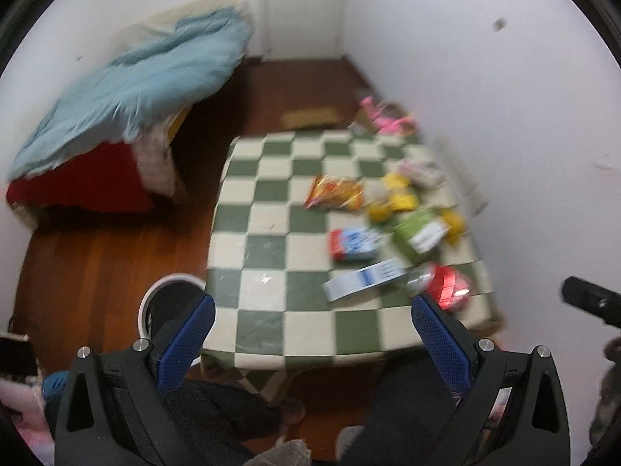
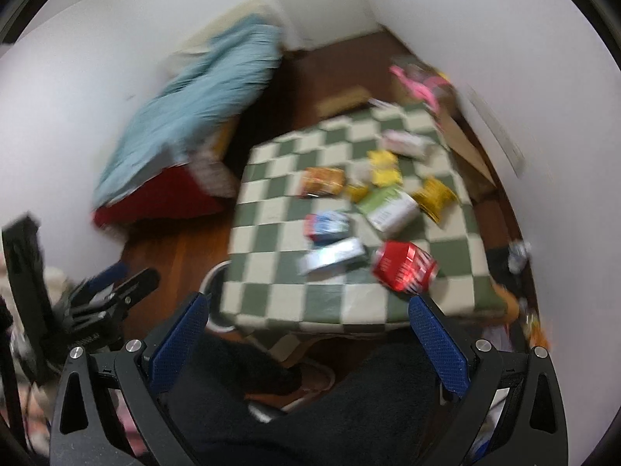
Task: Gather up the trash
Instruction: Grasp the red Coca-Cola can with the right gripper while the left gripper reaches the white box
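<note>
Both grippers are held wide apart and empty above the knees, left gripper (image 1: 310, 334) and right gripper (image 2: 306, 334), probably so anything can be scooped fast. Off to the left and below, a white bin (image 1: 170, 291) is parked tight against the checkered table (image 1: 271, 233), handy for dropping. Ahead and rightward, trash is scattered: snack bag (image 1: 333, 192), blue carton (image 1: 355, 242), green box (image 1: 419, 233), red can (image 2: 403, 266) nearest.

Left wrist view: high, looking down and forward over the green-and-cream checkered counter (image 1: 271, 256), litter at 2 o'clock, well apart. Right wrist view: similar height, rolled slightly, same counter (image 2: 295, 295) at 12 o'clock. Shared: counter, crushed red can (image 1: 446, 283) (image 2: 403, 262), pale blue quilted bedding (image 1: 132, 97) (image 2: 194, 116).
</note>
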